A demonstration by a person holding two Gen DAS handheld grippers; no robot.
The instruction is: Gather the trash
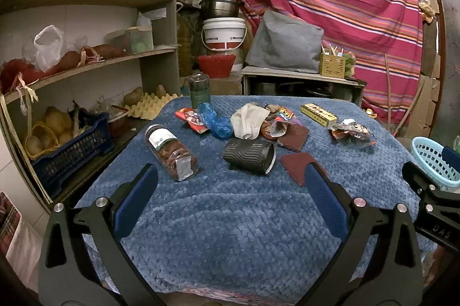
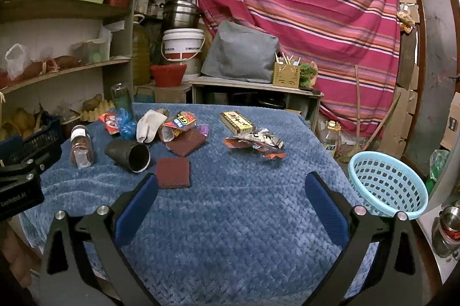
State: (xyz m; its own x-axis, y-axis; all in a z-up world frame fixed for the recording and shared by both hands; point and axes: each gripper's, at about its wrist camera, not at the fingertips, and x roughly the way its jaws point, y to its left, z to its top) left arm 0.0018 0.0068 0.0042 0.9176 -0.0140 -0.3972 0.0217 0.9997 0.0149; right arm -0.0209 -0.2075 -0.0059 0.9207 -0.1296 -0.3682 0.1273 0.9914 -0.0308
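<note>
1. Blue blanket (image 2: pixel 244 219) carries all the trash.
2. Light-blue basket (image 2: pixel 388 185) sits at the blanket's right edge.
3. Left gripper (image 1: pixel 230 185) and right gripper (image 2: pixel 230 188) hang over the blanket's near end, jaws spread, empty.
4. Black cup (image 1: pixel 248 156) lies toppled mid-blanket, just beyond the left gripper.

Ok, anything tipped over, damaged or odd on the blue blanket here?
Yes. The black cup and a glass jar both lie on their sides, while the green bottle stands upright. Crumpled wrappers are scattered about. No visible spill.
</note>
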